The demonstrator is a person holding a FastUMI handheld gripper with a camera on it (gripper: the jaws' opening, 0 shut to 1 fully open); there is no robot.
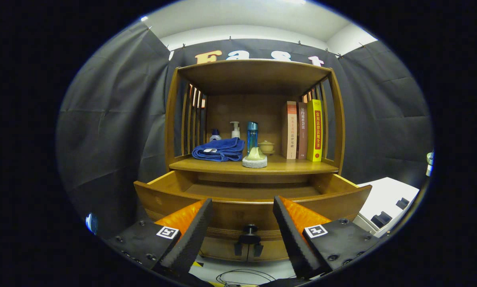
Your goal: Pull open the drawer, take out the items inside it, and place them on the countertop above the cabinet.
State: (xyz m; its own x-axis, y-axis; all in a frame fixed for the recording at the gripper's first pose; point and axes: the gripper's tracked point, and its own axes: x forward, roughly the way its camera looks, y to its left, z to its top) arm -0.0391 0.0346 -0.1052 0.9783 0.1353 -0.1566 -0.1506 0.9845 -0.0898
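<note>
A wooden cabinet stands ahead with its drawer [253, 190] pulled out toward me. The drawer's curved front [242, 217] carries a dark knob handle [249, 235] that shows between my fingers, a little beyond them. The part of the drawer's inside that shows is bare wood. My gripper [243, 208] is open, its fingers spread apart in front of the drawer front and touching nothing. On the countertop [298, 166] above the drawer lie a folded blue towel [219, 150] and a round pale sponge-like item [255, 158] near the front edge.
On the countertop behind the towel stand a small bottle [215, 135], a pump bottle [235, 130], a tall blue bottle [252, 135] and a small lidded cup [267, 147]. Three upright books [303, 130] fill its right side. A white unit [386, 199] sits to the cabinet's right. Cables [242, 276] lie on the floor below.
</note>
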